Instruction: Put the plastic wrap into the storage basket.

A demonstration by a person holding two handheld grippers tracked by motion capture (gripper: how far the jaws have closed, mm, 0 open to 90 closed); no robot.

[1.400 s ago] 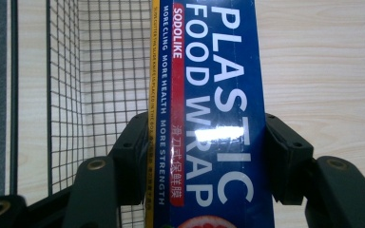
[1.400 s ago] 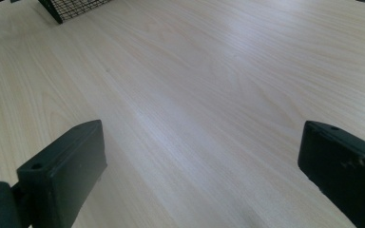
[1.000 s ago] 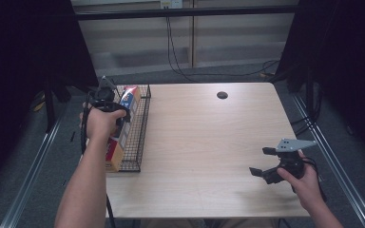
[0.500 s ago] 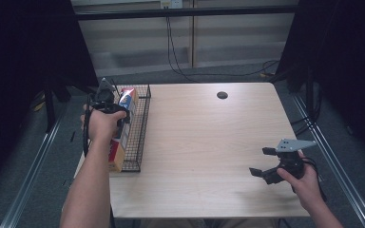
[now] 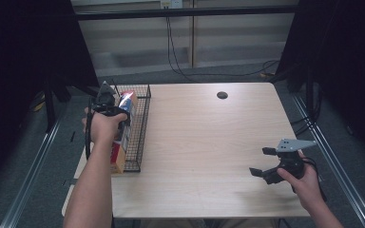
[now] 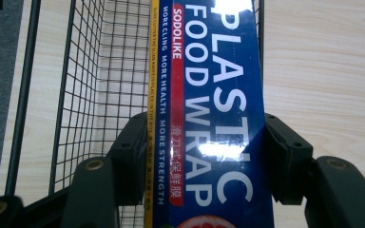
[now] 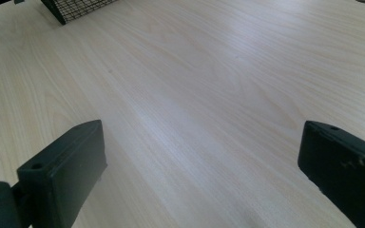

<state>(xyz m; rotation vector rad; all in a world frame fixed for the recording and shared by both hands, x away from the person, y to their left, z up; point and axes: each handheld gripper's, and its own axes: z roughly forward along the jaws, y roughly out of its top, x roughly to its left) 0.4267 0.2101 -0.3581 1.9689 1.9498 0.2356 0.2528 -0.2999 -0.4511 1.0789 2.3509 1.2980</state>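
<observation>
One gripper grips, one waits
Left gripper (image 6: 204, 152), clamped on the long blue plastic-wrap box (image 6: 214, 109), should lift straight, clearing the black wire basket (image 6: 95, 71); right gripper (image 7: 199, 166) gapes empty.

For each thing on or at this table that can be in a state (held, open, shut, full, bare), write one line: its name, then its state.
Left gripper: shut on the plastic wrap box, jaws pressing both its long sides.
Plastic wrap box: held lengthwise over the wire basket.
Wire basket: standing at the table's left edge, with other boxes inside.
Right gripper: open, nothing between its jaws, above bare wood.
Table: bare across the middle.
</observation>
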